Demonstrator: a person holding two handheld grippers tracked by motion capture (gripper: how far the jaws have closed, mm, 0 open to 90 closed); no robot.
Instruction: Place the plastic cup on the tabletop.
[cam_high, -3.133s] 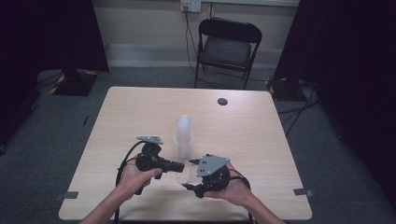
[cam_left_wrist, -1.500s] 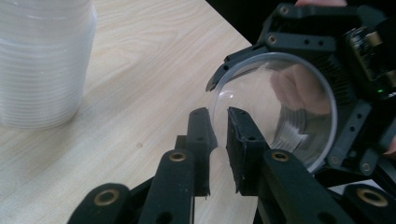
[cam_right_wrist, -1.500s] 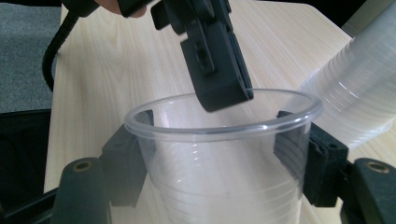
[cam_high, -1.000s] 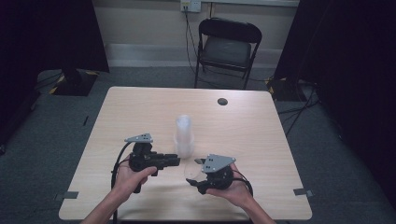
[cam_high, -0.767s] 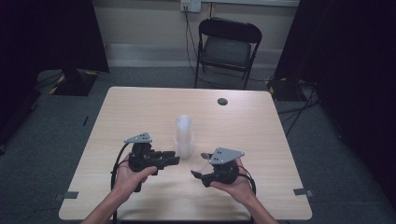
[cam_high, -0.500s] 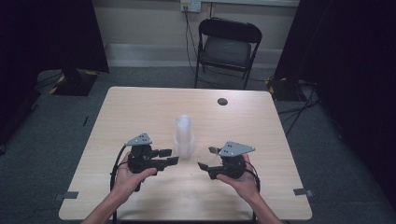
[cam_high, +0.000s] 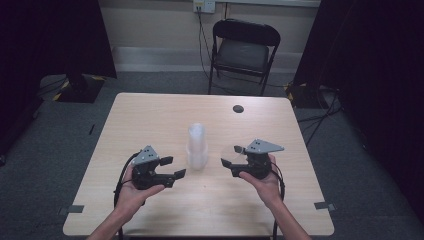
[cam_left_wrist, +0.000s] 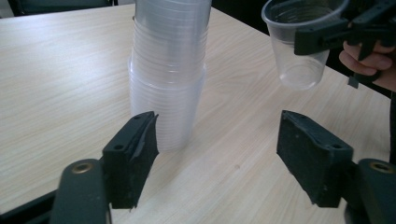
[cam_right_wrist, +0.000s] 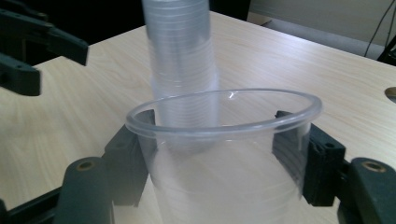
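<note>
In the high view, the stack of clear cups (cam_high: 197, 146) stands upright near the middle of the surface (cam_high: 150, 115), and it serves as the landmark here. The left gripper (cam_high: 173, 167) sits just to the stack's left with its fingers apart and nothing between them; a second ago they were pressed on the stack, and they have just been opening, so the stack now stands free. The right gripper (cam_high: 231, 160) is to the stack's right, holding a single clear cup (cam_high: 231, 153) clear of the stack, where shortly before it was close against the stack's base. That suggests one cup has been pulled off while the stack was steadied, and the separated cup is likely ready to be set down somewhere on the surface. In the left gripper view, the stack (cam_left_wrist: 169, 70) rises just beyond the gripper's left finger (cam_left_wrist: 135, 154), apart from it, while the single cup (cam_left_wrist: 299, 44) hangs upright to the stack's right, above the wood, and looks empty. In the right gripper view, the fingers (cam_right_wrist: 130, 161) are clamped on the cup's wall below its rim (cam_right_wrist: 224, 112), one on each side; the cup holds nothing, and the stack (cam_right_wrist: 180, 60) stands behind it.
</note>
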